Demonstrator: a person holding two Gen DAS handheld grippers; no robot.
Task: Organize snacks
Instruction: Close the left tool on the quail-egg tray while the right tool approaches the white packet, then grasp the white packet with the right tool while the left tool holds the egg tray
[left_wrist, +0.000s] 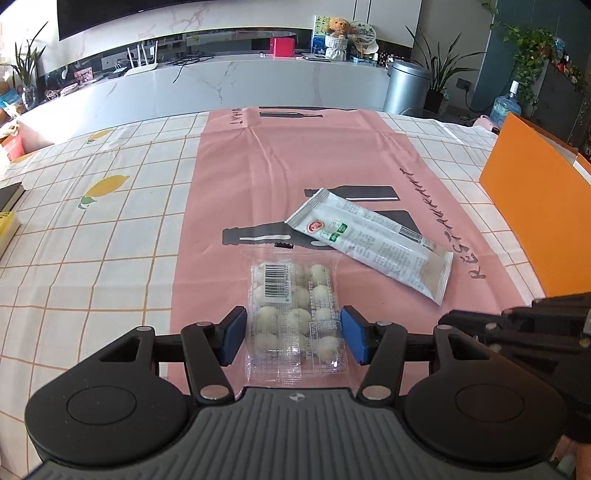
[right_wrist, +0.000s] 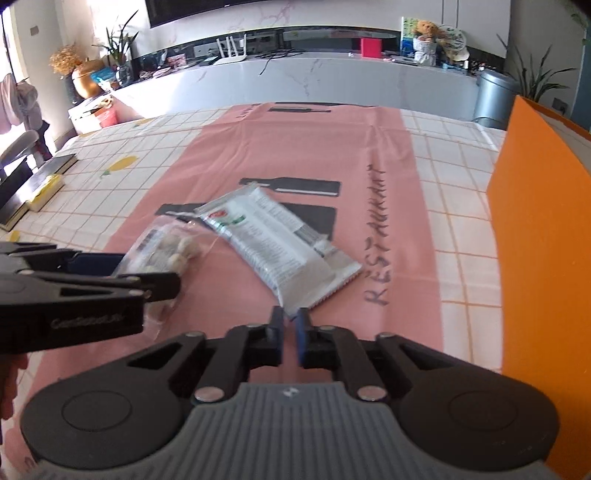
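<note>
A clear packet of white round snacks (left_wrist: 293, 314) lies on the pink mat (left_wrist: 295, 162) between the blue pads of my left gripper (left_wrist: 293, 338). The jaws stand wide on either side of the packet; I cannot tell if the pads touch it. The packet also shows in the right wrist view (right_wrist: 166, 247), with the left gripper (right_wrist: 110, 288) over it. A long white wrapped snack bar (left_wrist: 373, 240) lies just beyond, to the right. My right gripper (right_wrist: 290, 328) is nearly shut and empty, its tips just short of the near end of the bar (right_wrist: 284, 243).
An orange box (left_wrist: 535, 221) stands at the table's right edge, also in the right wrist view (right_wrist: 539, 236). Books (right_wrist: 40, 184) lie at the left edge. The checked tablecloth (left_wrist: 92, 240) surrounds the mat. A white counter and a bin (left_wrist: 404, 86) stand beyond the table.
</note>
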